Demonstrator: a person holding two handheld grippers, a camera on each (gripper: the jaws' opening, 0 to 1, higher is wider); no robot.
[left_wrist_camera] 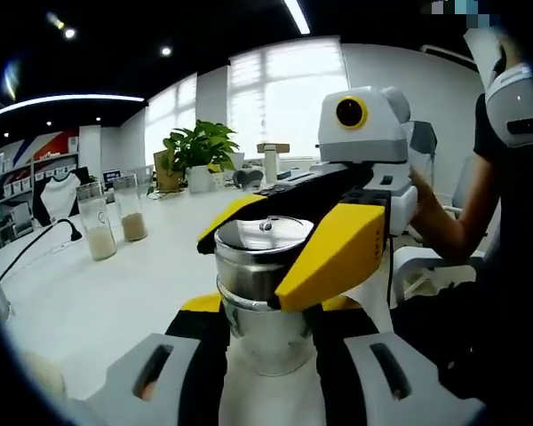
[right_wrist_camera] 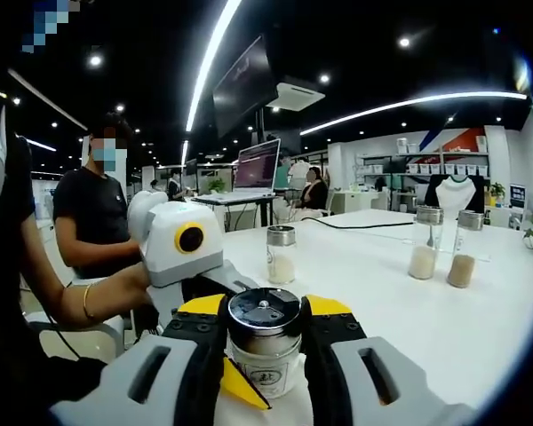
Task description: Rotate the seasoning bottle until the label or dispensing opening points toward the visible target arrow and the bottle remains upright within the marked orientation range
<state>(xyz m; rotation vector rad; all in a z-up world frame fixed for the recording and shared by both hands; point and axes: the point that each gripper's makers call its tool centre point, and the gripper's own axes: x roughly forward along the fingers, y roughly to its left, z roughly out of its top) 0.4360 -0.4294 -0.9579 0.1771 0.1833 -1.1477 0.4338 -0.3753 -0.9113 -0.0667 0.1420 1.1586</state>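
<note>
Seasoning bottle [right_wrist_camera: 266, 348], steel-capped and upright, was pictured on the white bench [right_wrist_camera: 382, 284], closed on from both sides. In the right gripper view, the right gripper [right_wrist_camera: 265, 351] was seen with its fingers [right_wrist_camera: 334, 351] pressed to the glass body below the cap, where a small label faced the camera. In the left gripper view, the left gripper [left_wrist_camera: 268, 342] was closed low on the bottle [left_wrist_camera: 259, 293], while the opposing yellow-tipped fingers [left_wrist_camera: 333, 253] were clamped around the cap, apparently so that the body could be steadied as it was turned. No target arrow could be made out. Three further shakers [right_wrist_camera: 281, 255] [right_wrist_camera: 425, 243] [right_wrist_camera: 465, 248] were left well apart on the bench. A seated person [right_wrist_camera: 96, 217] was visible beyond.
</note>
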